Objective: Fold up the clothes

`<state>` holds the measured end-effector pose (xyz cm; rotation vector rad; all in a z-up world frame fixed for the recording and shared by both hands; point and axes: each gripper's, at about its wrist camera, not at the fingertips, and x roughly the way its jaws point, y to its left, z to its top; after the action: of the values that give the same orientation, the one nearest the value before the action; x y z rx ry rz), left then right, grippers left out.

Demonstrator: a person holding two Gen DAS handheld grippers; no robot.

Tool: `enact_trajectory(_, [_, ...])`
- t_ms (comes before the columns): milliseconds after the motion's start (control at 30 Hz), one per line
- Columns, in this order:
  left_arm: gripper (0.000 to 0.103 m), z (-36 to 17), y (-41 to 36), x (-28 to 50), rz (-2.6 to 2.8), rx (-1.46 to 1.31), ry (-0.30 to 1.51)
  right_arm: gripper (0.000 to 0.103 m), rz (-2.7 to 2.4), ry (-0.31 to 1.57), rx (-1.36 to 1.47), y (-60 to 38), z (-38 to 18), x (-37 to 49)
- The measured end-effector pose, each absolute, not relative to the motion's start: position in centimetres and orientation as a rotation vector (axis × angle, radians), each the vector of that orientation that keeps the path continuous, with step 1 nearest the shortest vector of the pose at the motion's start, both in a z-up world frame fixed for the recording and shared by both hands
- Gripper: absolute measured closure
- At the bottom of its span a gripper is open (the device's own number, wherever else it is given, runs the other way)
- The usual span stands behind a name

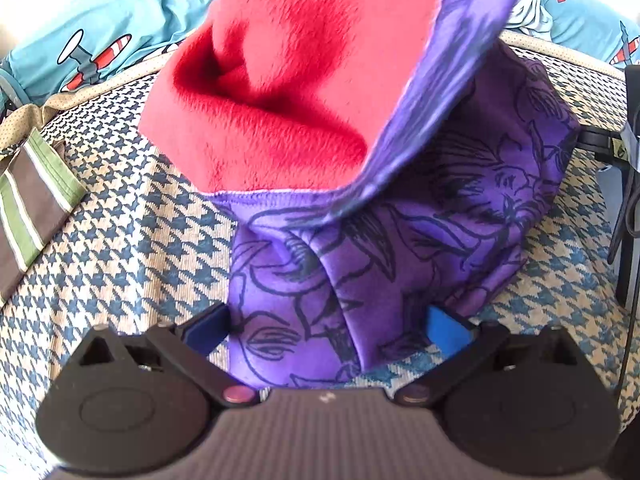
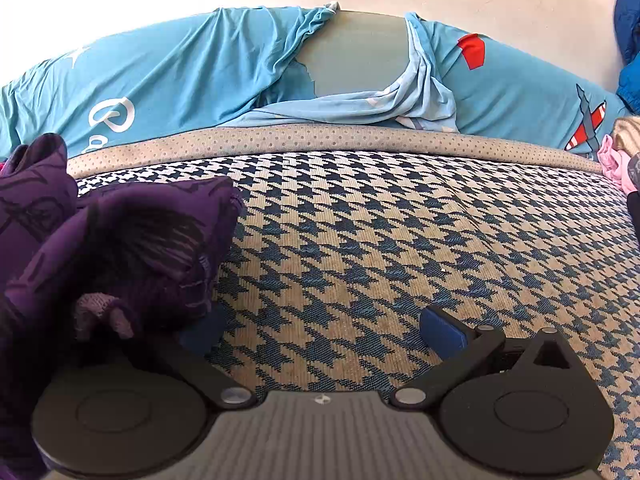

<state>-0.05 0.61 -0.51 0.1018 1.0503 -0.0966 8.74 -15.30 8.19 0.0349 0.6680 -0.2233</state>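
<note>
A purple garment with dark line drawings (image 1: pixel 400 248) and a red fleece lining (image 1: pixel 280 80) lies bunched on the houndstooth cover (image 1: pixel 120 248). My left gripper (image 1: pixel 326 328) is open, its blue pads on either side of the garment's near fold, with cloth lying between the jaws. In the right wrist view the same purple garment (image 2: pixel 100 248) is heaped at the left and drapes over the left finger. My right gripper (image 2: pixel 320 332) is open and empty above the houndstooth cover (image 2: pixel 380 240).
A blue bedsheet with plane prints (image 2: pixel 180 72) lies crumpled behind the cover. A green and brown striped cloth (image 1: pixel 28 200) lies at the left. A pink cloth (image 2: pixel 612 160) sits at the right edge. A black stand with cables (image 1: pixel 624 160) is at the far right.
</note>
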Motion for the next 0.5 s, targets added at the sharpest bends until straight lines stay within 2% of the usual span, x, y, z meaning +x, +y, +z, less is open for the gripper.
enact_trajectory(500, [0.000,-0.7,0.0,-1.0,-0.123,0.116,1.050,0.000,-0.224,0.668,0.034,-15.3,8.2,8.7])
